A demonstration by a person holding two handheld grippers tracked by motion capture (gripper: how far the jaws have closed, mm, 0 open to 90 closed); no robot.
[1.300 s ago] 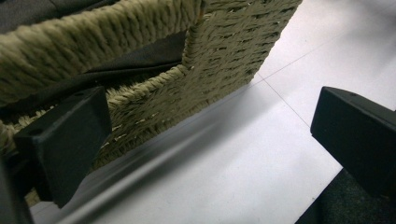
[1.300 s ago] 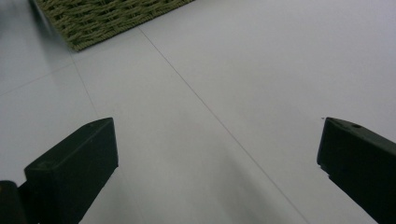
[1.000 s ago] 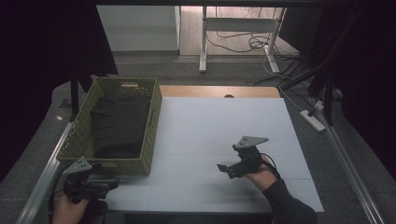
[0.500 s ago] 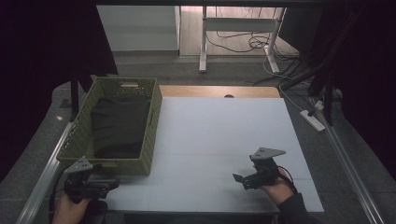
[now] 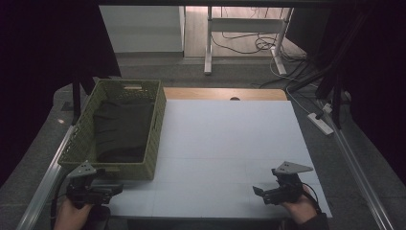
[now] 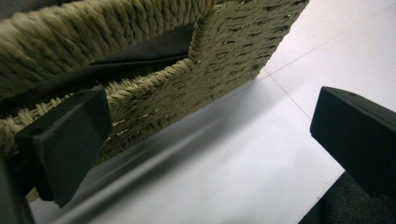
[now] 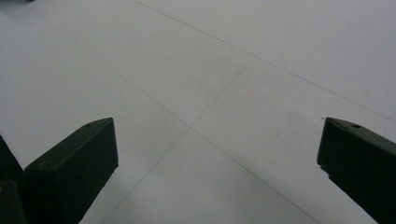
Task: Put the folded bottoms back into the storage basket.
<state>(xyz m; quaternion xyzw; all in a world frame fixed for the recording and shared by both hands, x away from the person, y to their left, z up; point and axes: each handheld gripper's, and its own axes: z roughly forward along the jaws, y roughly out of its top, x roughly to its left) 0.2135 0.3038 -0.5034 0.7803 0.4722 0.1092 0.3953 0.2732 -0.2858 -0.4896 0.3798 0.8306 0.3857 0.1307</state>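
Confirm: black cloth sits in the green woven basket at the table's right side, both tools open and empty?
Not quite. The high view shows the green woven basket with the black cloth at the table's left side. The left tool and right tool are open and empty.

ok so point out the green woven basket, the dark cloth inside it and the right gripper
green woven basket (image 5: 155, 120): high view, on its right side wall.
dark folded cloth (image 5: 122, 129): high view, on the middle of the fabric inside the basket.
right gripper (image 5: 259, 191): high view, midway between its open jaws.
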